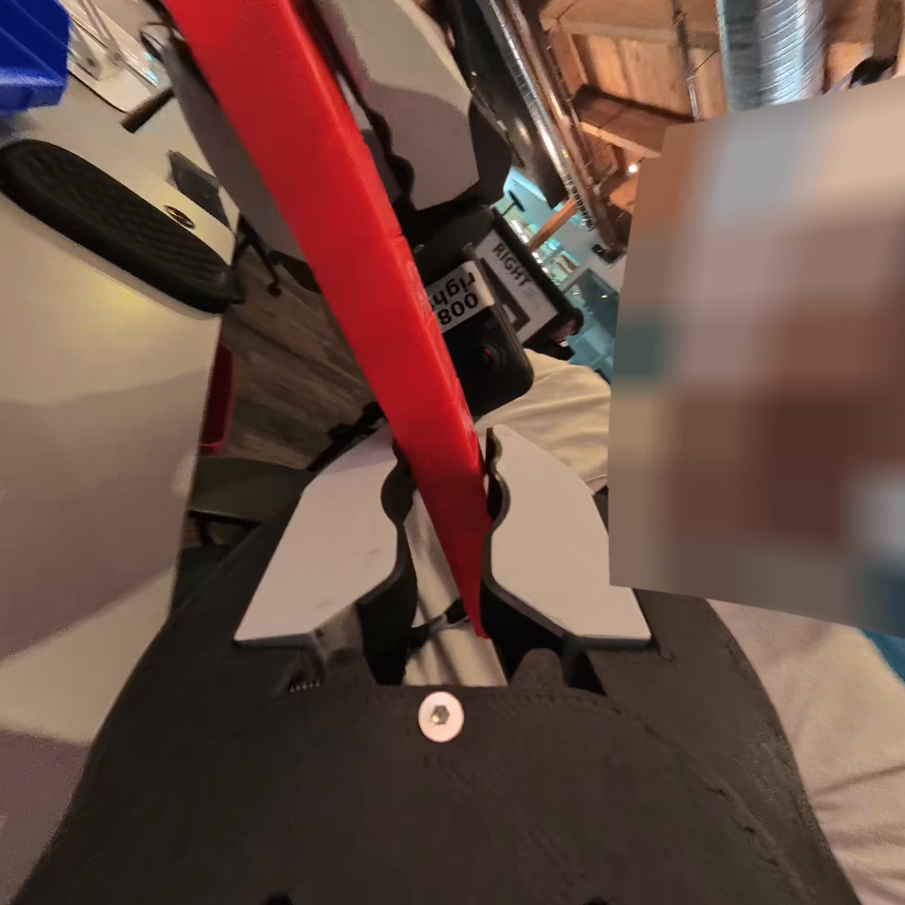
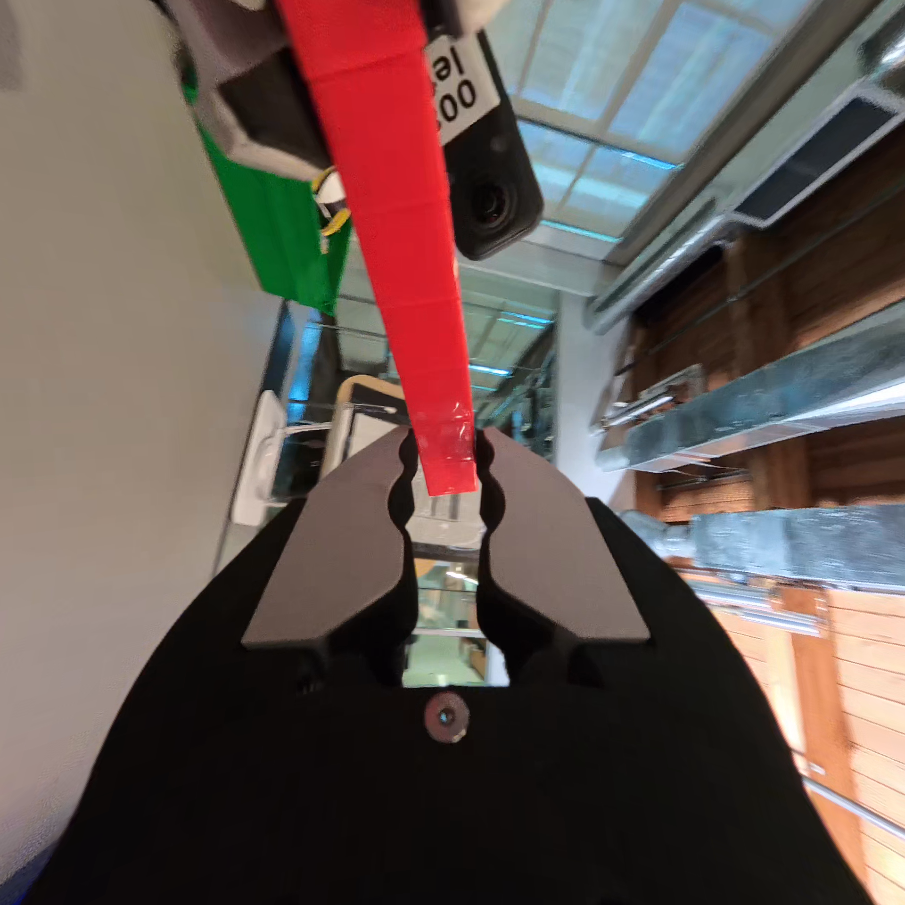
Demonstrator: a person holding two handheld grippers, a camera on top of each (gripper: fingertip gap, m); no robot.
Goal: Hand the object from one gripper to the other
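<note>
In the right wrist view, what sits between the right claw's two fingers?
The taped end of the red strip sits between the right claw fingers near their tips. Behind it, the gap is bare, showing only background.

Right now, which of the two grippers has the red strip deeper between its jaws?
The left gripper: the red strip runs down to the base of its jaws. The right gripper has only the strip's taped end between its tips.
</note>
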